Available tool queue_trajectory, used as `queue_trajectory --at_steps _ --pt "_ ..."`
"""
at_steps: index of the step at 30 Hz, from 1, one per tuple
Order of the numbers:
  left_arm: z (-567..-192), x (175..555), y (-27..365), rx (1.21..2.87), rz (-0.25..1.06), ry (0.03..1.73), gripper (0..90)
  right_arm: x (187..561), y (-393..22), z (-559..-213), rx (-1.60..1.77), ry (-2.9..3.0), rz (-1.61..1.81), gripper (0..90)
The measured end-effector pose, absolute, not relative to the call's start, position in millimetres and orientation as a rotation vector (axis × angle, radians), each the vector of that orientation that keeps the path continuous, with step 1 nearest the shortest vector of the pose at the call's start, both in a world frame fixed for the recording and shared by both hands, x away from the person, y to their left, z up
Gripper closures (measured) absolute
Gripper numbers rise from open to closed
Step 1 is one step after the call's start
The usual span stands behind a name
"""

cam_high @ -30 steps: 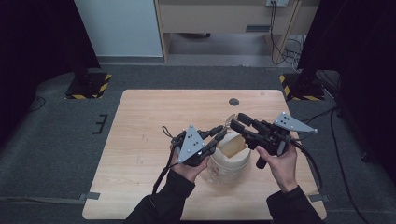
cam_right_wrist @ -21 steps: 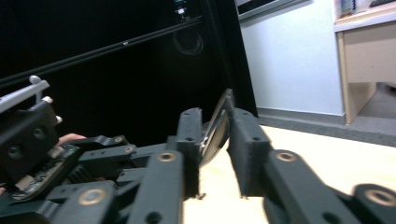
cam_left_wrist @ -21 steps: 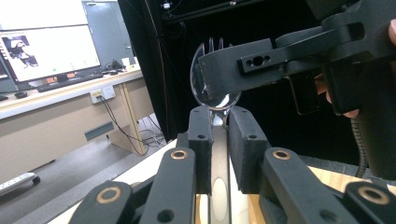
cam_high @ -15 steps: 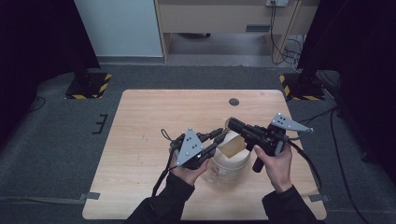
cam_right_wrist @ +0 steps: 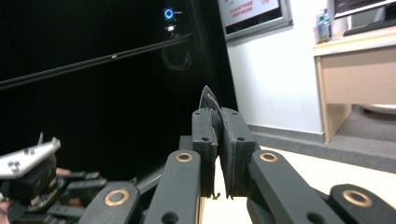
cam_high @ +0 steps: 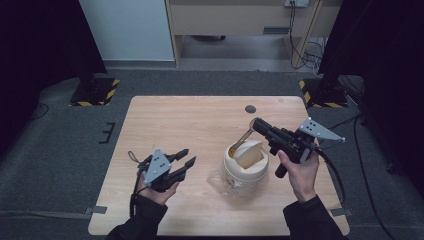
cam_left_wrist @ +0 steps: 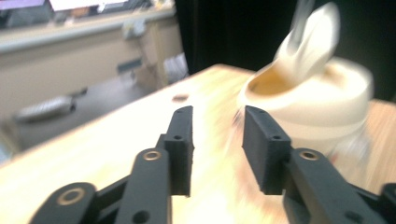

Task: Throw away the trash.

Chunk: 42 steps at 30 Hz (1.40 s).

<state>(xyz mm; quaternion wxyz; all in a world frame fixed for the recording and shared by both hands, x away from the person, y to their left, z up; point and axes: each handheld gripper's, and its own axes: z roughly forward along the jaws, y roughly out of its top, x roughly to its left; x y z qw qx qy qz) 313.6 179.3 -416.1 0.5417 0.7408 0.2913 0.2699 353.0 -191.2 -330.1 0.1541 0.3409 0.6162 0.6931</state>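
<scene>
Clearly a thin brown strip point(cam_high: 243, 137), pinched at its upper end in the right gripper point(cam_high: 258, 124), slanting down leftward into the cream tub point(cam_high: 245, 162). Left gripper point(cam_high: 184, 160) well left of the tub, jaws moderately apart, empty.

High view: fixed above person's side, facing forward and down, far enough to take in whole wooden table point(cam_high: 165, 125), both grippers, floor beyond.

Left gripper view: rides left gripper point(cam_left_wrist: 215, 140), looks low along its jaws across tabletop; cream tub point(cam_left_wrist: 322, 100) close ahead, blurred; tub shared with high view.

Right gripper view: rides right gripper point(cam_right_wrist: 218, 144), looks along its jaws, tilted up toward dark curtain and wall; left gripper at lower left.
</scene>
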Motion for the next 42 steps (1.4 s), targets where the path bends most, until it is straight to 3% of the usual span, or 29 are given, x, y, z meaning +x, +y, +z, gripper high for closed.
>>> queue_trajectory --at_steps 5,10,18,31,37,42 --pt "-454.8 309.7 221.7 1.799 0.592 0.867 53.3 359.9 -189.7 -332.7 0.966 1.759 1.891 85.3" --pt "-477.1 319.0 240.6 1.828 0.531 1.026 46.5 366.0 -185.4 -337.5 0.963 1.774 1.833 85.3" --pt "-486.1 326.1 238.4 1.872 0.533 1.025 36.9 370.2 -177.0 -346.8 0.946 1.841 1.740 85.1" --pt "-487.6 327.6 242.1 1.879 0.538 1.040 35.6 373.3 -173.0 -352.2 0.959 1.890 1.701 77.9" --pt "-488.8 329.1 245.2 1.880 0.545 1.052 32.8 367.8 -197.6 -345.1 0.987 1.812 1.716 75.3" --pt "-492.7 332.4 250.1 1.888 0.541 1.086 28.4 362.4 -232.3 -352.2 1.056 1.750 1.665 67.2"
